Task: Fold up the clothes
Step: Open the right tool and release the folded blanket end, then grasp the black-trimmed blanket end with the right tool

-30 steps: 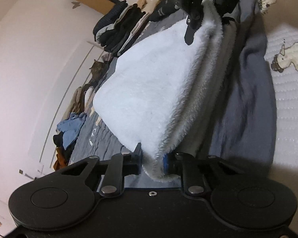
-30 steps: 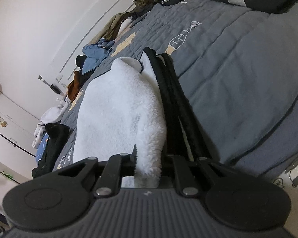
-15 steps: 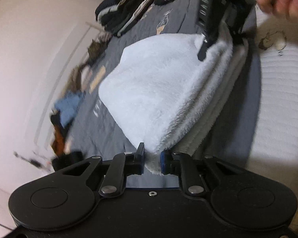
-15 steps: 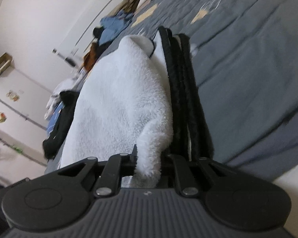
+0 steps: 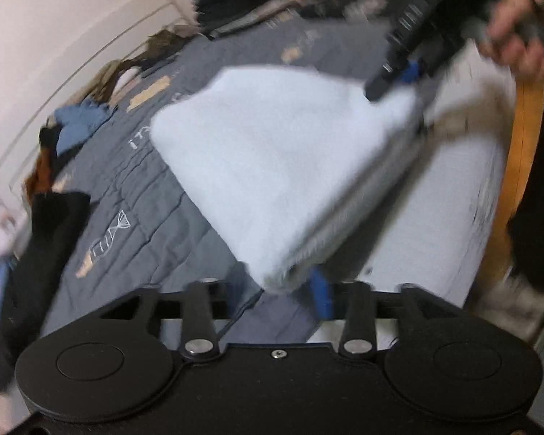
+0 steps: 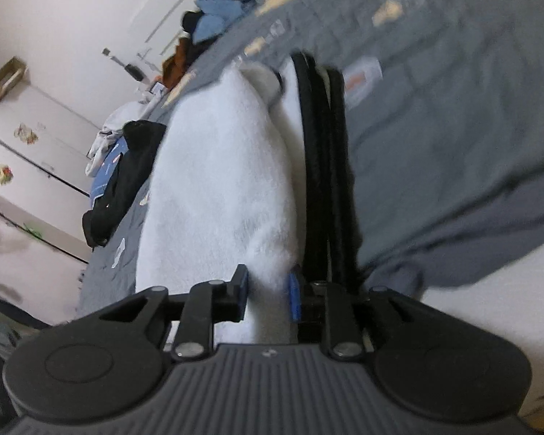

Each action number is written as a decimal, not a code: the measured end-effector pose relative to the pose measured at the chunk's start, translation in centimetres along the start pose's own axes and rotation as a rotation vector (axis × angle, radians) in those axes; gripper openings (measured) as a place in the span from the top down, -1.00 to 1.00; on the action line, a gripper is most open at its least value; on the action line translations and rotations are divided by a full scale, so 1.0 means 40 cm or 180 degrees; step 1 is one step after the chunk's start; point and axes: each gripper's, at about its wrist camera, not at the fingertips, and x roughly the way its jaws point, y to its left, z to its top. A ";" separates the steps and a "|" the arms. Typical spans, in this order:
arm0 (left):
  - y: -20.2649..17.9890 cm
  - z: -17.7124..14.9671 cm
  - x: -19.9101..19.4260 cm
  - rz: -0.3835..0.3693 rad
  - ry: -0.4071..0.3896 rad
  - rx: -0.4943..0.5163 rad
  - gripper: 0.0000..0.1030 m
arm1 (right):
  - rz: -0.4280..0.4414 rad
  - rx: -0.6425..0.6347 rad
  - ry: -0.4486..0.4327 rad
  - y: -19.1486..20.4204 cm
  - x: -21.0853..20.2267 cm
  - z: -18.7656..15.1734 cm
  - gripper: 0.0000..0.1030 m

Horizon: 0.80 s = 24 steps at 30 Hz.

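Grey quilted bedspread (image 5: 134, 195) covers most of the scene. Loose clothes pile (image 5: 69, 127) along its far left edge by the wall. Folded white fleece garment (image 5: 272, 166) lies mid-bed, black trim on its right side in the right wrist view. Left gripper (image 5: 277, 290): jaws opening, fleece corner between them, pads apart from it. Right gripper (image 6: 268, 290): jaws opening, narrow gap, fleece edge between, contact unclear. Hand (image 5: 515, 32) far right.

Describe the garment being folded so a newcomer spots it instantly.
Start at the grey quilted bedspread covering the bed. The folded white fleece garment sits between both grippers. It is the only fluffy white piece; the other clothes are dark or blue heaps along the wall.
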 end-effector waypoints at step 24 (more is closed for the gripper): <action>0.349 0.029 0.053 -0.0986 -0.1035 -0.2229 -0.16 | 0.0347 -0.0392 -0.0416 0.017 0.174 0.397 -0.07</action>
